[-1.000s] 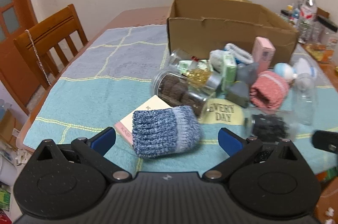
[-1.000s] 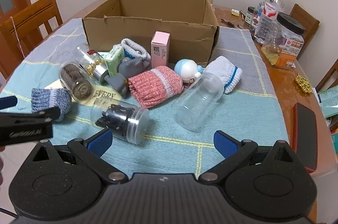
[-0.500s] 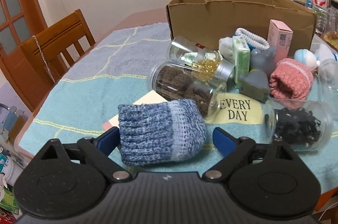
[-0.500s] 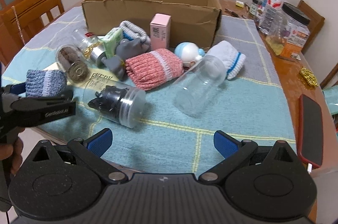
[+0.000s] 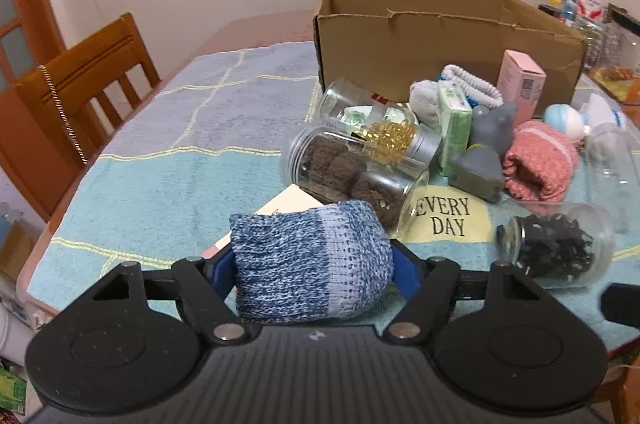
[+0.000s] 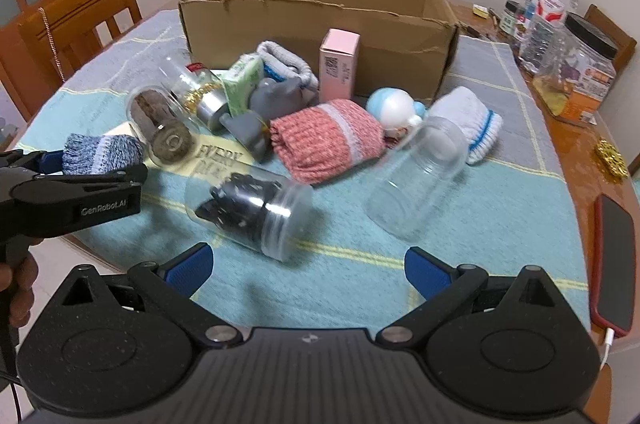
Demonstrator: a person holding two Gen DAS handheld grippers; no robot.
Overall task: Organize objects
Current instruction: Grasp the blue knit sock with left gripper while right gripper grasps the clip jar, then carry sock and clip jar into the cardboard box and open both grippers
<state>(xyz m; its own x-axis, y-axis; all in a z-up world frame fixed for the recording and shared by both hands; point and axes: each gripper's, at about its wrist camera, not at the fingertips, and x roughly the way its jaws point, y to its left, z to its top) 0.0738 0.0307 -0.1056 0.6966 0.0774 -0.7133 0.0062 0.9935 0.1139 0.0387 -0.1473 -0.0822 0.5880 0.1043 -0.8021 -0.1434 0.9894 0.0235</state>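
Blue sock (image 5: 308, 260) sits near the desk's (image 5: 168, 176) near-left edge, on a card, now between the left gripper's (image 5: 310, 270) blue pads. Jaws were spread wide a second ago; they're closing now, pads touching both sides of the sock, so I'd call it grasping the sock, squeeze not finished. Sock hasn't left the desk yet. Means: pick is basically made, lift and carry to the box (image 5: 440, 36) comes next, my read.

Right gripper (image 6: 306, 270) hangs released, nothing between its jaws, over the near edge, short of the jar of black bits (image 6: 248, 212).

In the way: brown-filled jar (image 5: 348, 180) lies touching or just beside the sock's far side, gold-clip jar (image 5: 384, 136) behind it. Straight line to the box runs over that pile: green carton (image 5: 454, 128), grey toys (image 5: 486, 152), pink sock (image 5: 540, 160), pink carton (image 5: 520, 84). Needs a clear lift first, or the jars roll. Empty jar (image 6: 420, 180) and white sock (image 6: 468, 124) lie toward the right edge, phone (image 6: 614, 264) at that edge.
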